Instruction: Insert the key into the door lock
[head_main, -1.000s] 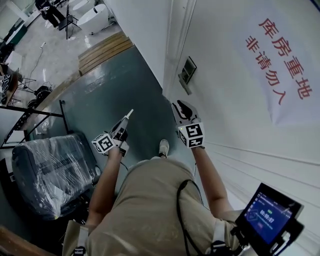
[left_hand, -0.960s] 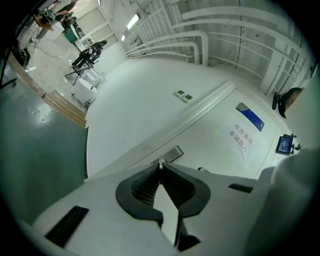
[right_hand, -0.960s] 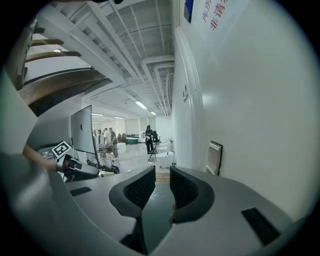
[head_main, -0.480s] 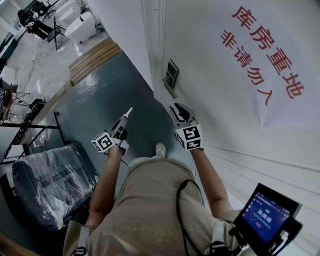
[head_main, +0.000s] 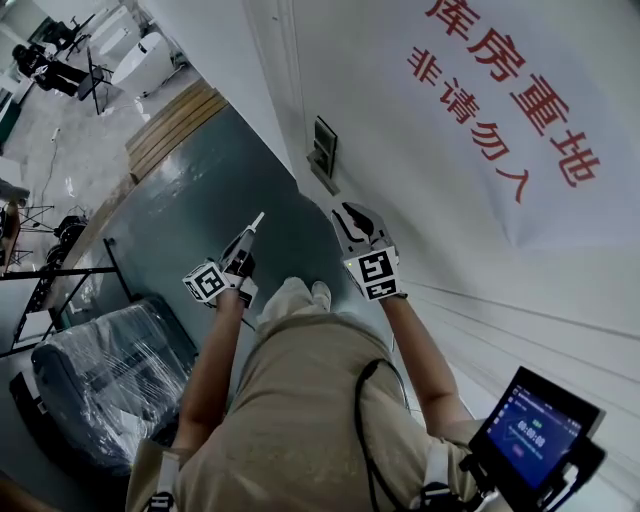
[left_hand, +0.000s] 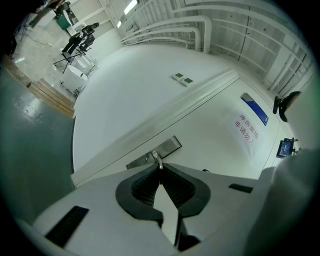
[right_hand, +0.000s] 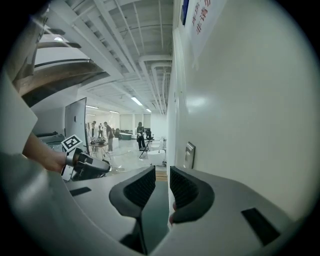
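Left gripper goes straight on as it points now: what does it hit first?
Probably the lock plate on the white door: the key pinched in the left gripper lines up with it. Depth unclear.

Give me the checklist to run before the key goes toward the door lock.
1. Key gripped: ok. The left gripper is shut on the key, whose tip pokes out past the pads.
2. Lock in sight: ok. The lock plate sits just beyond the key in the left gripper view.
3. Key at the lock: not ok. The head view shows a clear gap between them.
4. Keyhole located: cannot tell, too small to make out.
5. Right gripper out of the way: ok. Its jaws are apart and empty, beside the door.
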